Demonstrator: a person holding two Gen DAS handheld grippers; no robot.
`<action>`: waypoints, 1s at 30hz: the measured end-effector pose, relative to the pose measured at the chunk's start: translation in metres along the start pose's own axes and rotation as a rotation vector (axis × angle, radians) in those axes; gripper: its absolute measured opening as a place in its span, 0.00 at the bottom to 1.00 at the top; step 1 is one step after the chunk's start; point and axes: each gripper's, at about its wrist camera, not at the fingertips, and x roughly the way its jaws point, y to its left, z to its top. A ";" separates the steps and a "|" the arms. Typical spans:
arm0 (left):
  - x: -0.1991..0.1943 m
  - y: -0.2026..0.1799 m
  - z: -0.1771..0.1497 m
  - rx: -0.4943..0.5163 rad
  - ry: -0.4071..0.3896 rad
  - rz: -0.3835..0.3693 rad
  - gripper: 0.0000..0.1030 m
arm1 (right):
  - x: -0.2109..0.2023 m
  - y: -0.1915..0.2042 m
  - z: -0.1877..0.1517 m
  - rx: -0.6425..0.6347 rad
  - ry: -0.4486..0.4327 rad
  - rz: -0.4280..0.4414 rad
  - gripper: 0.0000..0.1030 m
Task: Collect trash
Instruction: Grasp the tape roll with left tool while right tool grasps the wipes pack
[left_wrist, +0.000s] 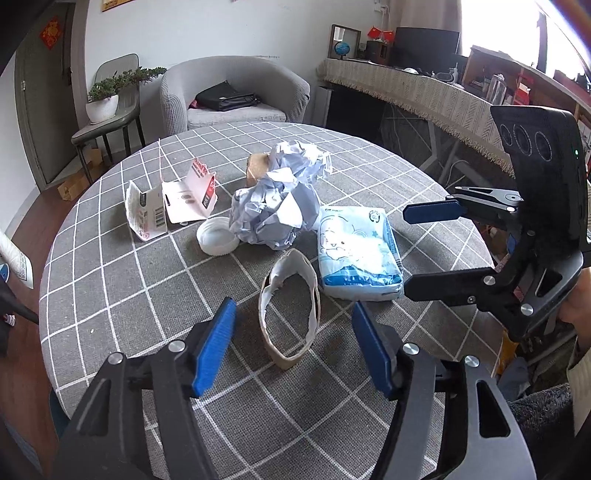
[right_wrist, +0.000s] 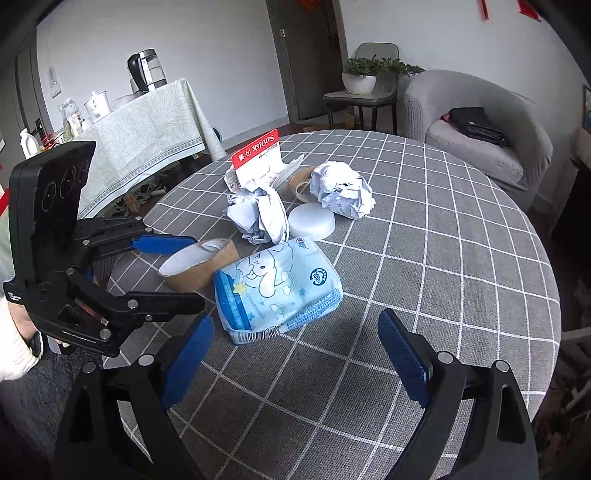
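— Where do we stand? 
— Our left gripper (left_wrist: 293, 345) hangs with jaws apart around the flattened cardboard ring (left_wrist: 289, 306), pads not touching. Our right gripper (right_wrist: 297, 354) gapes wide, empty, just short of the tissue pack (right_wrist: 279, 290).
— Room? 
— Bare tablecloth (right_wrist: 461, 280) runs to the right rim.

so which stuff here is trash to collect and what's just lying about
Trash to collect: cardboard ring, tissue pack, paper wads, white lid, torn packaging.

Just there: armchair, black bag, potted plant, kettle.
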 end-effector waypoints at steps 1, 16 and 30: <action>0.001 0.001 0.001 -0.006 -0.002 0.000 0.64 | 0.000 0.001 0.000 -0.003 -0.001 0.002 0.91; -0.008 0.023 0.002 -0.064 -0.010 0.041 0.30 | 0.012 0.010 0.009 -0.069 0.011 -0.007 0.92; -0.029 0.046 -0.004 -0.084 -0.032 0.056 0.30 | 0.045 0.026 0.025 -0.117 0.110 -0.087 0.92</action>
